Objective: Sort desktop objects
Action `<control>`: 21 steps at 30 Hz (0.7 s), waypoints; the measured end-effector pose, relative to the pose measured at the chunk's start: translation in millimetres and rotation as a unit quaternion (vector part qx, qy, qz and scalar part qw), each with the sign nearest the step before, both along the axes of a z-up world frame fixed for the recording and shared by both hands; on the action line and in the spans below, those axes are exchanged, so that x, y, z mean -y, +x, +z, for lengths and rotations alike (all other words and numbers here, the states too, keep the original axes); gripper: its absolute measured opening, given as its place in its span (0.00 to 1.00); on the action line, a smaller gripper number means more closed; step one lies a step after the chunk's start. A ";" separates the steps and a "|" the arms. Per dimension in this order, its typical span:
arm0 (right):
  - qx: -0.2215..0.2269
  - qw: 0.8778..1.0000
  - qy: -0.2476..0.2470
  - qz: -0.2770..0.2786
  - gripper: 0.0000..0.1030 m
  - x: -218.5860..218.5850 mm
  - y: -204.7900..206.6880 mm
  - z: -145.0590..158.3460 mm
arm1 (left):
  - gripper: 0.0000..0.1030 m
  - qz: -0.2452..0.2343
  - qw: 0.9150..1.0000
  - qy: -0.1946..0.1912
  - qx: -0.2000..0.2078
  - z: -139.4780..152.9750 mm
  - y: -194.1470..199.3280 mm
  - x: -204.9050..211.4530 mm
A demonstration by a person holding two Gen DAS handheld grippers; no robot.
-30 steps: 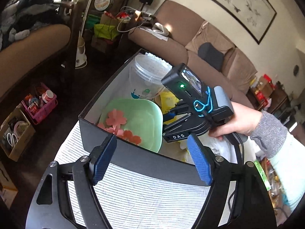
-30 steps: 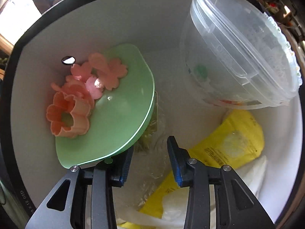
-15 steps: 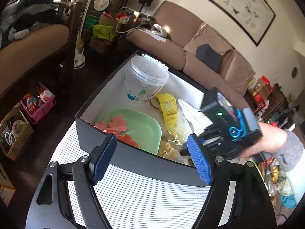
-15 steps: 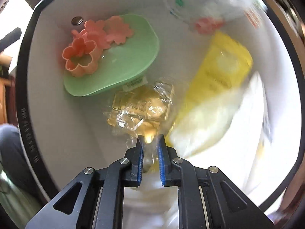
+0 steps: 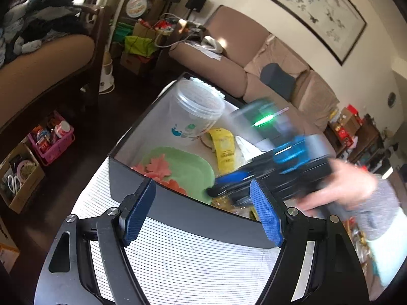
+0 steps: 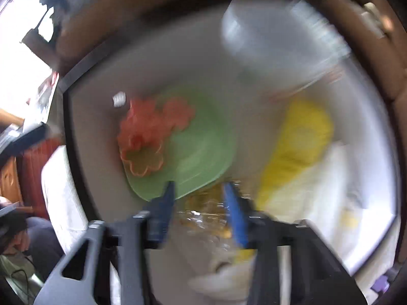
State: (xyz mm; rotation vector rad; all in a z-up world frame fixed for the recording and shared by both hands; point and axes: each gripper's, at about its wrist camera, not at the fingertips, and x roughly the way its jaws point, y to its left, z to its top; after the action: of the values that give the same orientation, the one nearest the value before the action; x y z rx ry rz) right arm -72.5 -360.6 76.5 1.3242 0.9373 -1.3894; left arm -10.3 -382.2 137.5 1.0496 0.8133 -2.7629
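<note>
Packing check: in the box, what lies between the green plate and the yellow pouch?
In the right wrist view, a crinkly clear gold-tinted packet lies between green plate and yellow pouch.

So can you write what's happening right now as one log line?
left hand-held gripper: open, empty | right hand-held gripper: opening over crinkly gold packet, not gripping | black box: green plate

Black two-finger tools with blue ribbed pads

The left tool (image 5: 202,209) is built of black arms fixed with silver screws. At the right of the frame, the blurred right tool (image 5: 229,185) is marked by a green light and blue parts, held by a hand (image 5: 340,190) in a grey knit cuff.
</note>
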 end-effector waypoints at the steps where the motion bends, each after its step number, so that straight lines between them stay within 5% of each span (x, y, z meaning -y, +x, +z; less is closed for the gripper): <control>1: -0.003 1.000 0.012 0.009 0.29 5.3 5.4 -13.7 | 0.72 -0.004 1.000 -0.004 0.001 0.4 -0.6 -2.6; 9: 0.029 0.999 0.019 -0.024 0.29 17.2 -1.7 -33.6 | 0.72 0.000 1.000 -0.010 0.010 -4.4 -4.9 -2.5; 11: 0.017 0.999 0.009 -0.036 0.33 7.7 -4.0 -17.4 | 0.72 -0.008 1.000 -0.010 0.005 -2.6 -5.6 -6.5; 13: -0.008 0.999 -0.018 -0.047 0.60 -8.1 -5.1 7.1 | 0.72 -0.021 1.000 -0.014 0.004 -1.9 -8.6 -14.6; 21: -0.056 0.985 -0.113 -0.118 0.66 -91.3 2.8 79.7 | 0.79 -0.067 0.993 -0.090 0.033 0.3 -29.6 -72.4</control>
State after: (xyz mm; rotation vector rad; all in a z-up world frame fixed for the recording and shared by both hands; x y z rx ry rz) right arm -69.7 -269.3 156.2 1.2240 0.6853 -1.7132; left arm -40.0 -309.8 137.9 1.1921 0.4900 -2.8275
